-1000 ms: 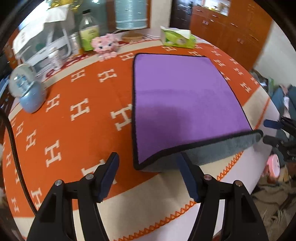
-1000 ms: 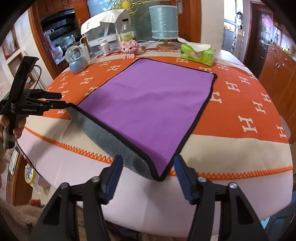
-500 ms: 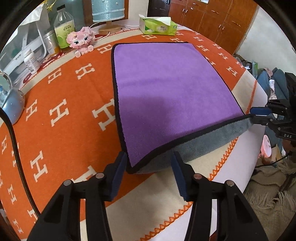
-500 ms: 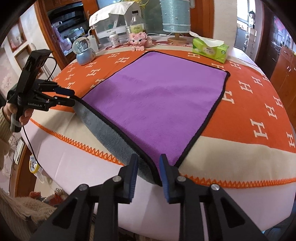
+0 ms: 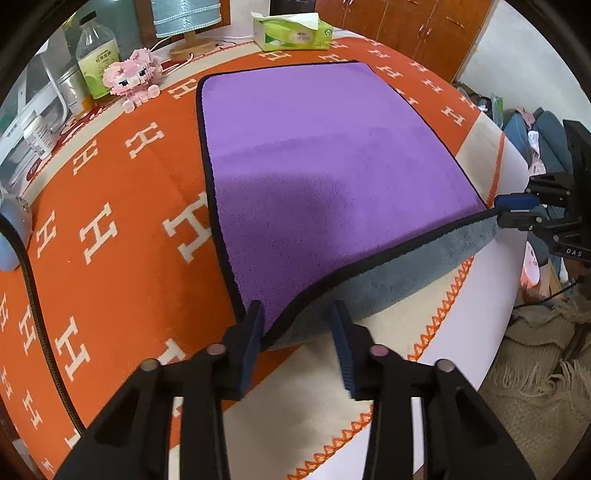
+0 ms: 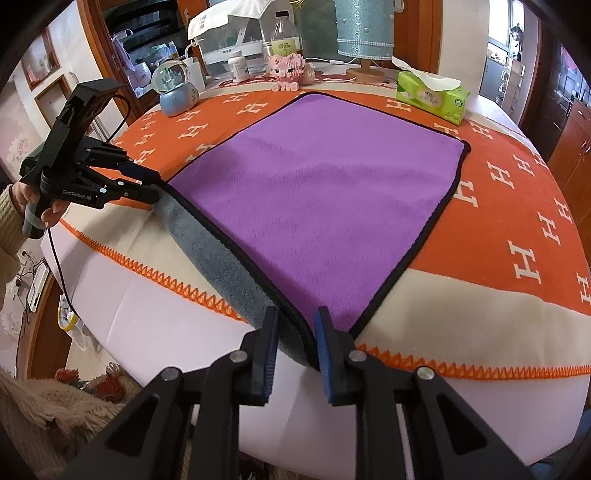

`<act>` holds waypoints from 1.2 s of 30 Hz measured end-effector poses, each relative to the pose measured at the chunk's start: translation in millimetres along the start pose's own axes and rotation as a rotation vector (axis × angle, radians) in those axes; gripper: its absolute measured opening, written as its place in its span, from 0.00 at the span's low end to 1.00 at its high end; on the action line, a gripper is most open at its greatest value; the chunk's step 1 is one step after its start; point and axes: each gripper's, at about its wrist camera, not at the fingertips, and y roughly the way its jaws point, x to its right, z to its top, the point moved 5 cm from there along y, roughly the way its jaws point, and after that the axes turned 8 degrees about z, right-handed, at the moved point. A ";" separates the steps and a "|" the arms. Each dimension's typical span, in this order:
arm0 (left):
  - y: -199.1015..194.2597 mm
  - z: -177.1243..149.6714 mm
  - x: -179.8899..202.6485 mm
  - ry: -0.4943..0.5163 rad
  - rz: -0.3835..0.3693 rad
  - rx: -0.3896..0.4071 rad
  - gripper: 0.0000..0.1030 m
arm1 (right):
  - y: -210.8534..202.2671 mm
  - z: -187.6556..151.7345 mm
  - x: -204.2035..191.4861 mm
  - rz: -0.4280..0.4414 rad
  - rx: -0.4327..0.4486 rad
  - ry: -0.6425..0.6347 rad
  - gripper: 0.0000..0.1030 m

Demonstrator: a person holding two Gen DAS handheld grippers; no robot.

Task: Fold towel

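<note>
1. There is one towel [image 6: 321,192], purple on top and grey under, with a black border.
2. There are two grippers: the left gripper [image 5: 297,325] and the right gripper [image 6: 295,332].
3. There is one tablecloth [image 6: 517,229], orange with white H letters.
4. There is one green tissue box [image 6: 432,98].
5. There is one lamp [image 6: 364,35] with a pale blue shade.
6. There is one pink block figure [image 6: 290,66].
7. There is one snow globe [image 6: 175,90].
8. There is one large bottle [image 6: 284,37] with a green label.
9. There is one small white jar [image 6: 238,66].
10. There is one metal can [image 5: 74,86], seen in the left wrist view.
</note>
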 end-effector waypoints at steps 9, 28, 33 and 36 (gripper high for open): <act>-1.3 0.5 2.3 0.026 0.055 -0.007 0.08 | 1.8 -1.8 2.0 0.003 -0.010 0.004 0.11; 0.1 0.2 6.9 0.081 0.155 -0.027 0.04 | 0.8 0.5 3.3 -0.014 -0.001 0.000 0.07; -5.5 7.6 7.8 0.096 0.203 -0.020 0.03 | -4.9 6.7 4.5 -0.029 0.023 0.007 0.06; -12.0 21.4 4.1 0.084 0.239 0.012 0.03 | -8.1 13.9 9.1 -0.046 0.041 0.020 0.06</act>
